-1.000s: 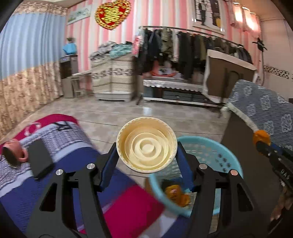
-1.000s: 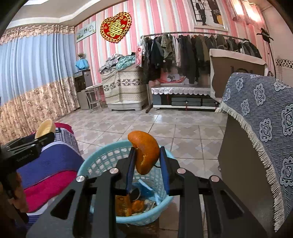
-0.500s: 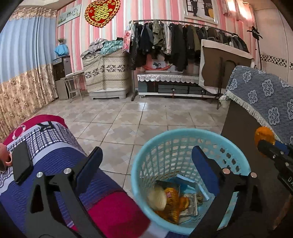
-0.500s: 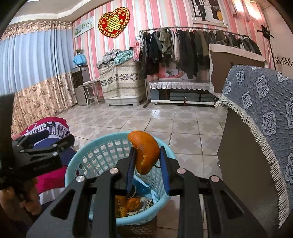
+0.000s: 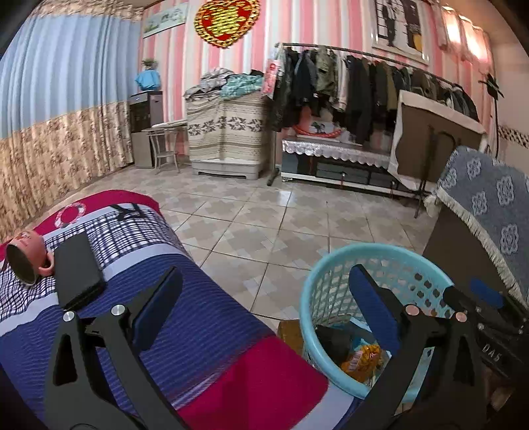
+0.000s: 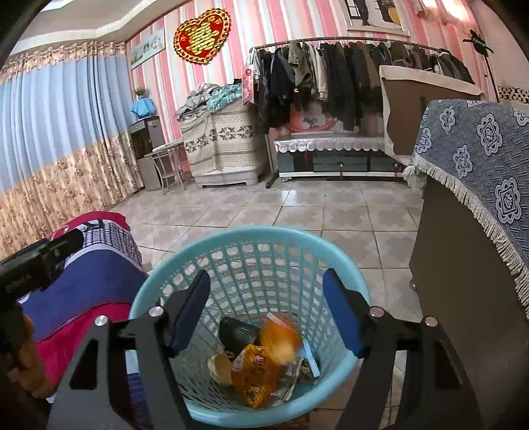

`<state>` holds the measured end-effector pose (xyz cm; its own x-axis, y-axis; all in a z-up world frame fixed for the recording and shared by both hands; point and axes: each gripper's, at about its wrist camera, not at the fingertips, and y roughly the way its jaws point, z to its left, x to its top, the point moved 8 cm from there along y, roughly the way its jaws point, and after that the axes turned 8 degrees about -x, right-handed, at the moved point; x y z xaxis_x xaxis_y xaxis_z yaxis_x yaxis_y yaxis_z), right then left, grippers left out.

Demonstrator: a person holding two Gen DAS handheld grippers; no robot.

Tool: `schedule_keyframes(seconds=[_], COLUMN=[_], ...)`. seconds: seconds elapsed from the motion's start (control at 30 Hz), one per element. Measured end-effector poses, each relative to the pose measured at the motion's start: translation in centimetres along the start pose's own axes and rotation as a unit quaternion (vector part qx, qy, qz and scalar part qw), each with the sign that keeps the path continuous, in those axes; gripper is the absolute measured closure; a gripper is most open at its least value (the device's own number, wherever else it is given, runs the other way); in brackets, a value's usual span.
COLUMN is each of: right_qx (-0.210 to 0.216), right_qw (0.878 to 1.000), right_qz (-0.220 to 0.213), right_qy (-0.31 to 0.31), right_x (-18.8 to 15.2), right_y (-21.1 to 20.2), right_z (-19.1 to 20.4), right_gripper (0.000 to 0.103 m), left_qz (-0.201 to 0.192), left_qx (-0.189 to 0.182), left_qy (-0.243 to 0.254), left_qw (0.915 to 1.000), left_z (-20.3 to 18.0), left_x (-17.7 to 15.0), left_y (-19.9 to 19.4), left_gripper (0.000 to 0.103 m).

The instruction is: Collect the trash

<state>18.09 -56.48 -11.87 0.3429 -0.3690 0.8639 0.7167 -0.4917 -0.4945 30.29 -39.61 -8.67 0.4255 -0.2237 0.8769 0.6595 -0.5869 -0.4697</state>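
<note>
Orange peel (image 6: 280,340) below just-opened right fingers (image 6: 191,311); inside basket (image 6: 251,238)

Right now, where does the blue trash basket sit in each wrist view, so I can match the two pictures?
Left wrist view: the basket is at lower right, beside the striped blanket, partly behind the left tool's right finger.
Right wrist view: the basket fills the lower middle, trash visible inside, between the right tool's fingers.
Shared landmark: the red heart decoration on the striped wall.
</note>
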Motion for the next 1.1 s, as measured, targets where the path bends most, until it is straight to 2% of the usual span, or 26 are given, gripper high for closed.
schedule_keyframes(seconds=[0.27, 0.5, 0.63, 0.73, 0.97, 1.1], right_qx=[0.0, 0.03, 0.059, 0.08, 0.137, 0.159], right_qw=[1.0, 0.998, 0.996, 0.994, 0.987, 0.983], right_qz=[-0.011, -0.04, -0.054, -0.063, -0.067, -0.065], right_qy=[0.001, -0.022, -0.034, -0.036, -0.055, -0.064], right_x=[0.7, 1.4, 1.7, 1.7, 0.7, -0.6], right_y=[-2.7, -6.8, -9.3, -11.3, -15.5, -17.6], right_z=[0.5, 3.4, 6.0, 7.6, 11.6, 13.1], right_gripper=[0.019, 0.011, 0.009, 0.008, 0.008, 0.008], left_qz=[-0.021, -0.049, -0.054, -0.06, -0.064, -0.055], left_qx=[0.035, 0.106, 0.145, 0.165, 0.187, 0.183], left_qy=[-0.04, -0.046, -0.036, -0.046, -0.071, -0.079], left_qw=[0.9984, 0.9921, 0.9873, 0.9833, 0.9776, 0.9783], left_z=[3.1, 6.7, 8.6, 9.9, 12.0, 12.2], left_x=[0.4, -0.5, -2.0, -2.9, -5.2, -6.1], left_y=[-4.0, -11.5, -15.9, -19.1, -24.8, -26.1], left_gripper=[0.006, 0.006, 0.006, 0.006, 0.006, 0.006])
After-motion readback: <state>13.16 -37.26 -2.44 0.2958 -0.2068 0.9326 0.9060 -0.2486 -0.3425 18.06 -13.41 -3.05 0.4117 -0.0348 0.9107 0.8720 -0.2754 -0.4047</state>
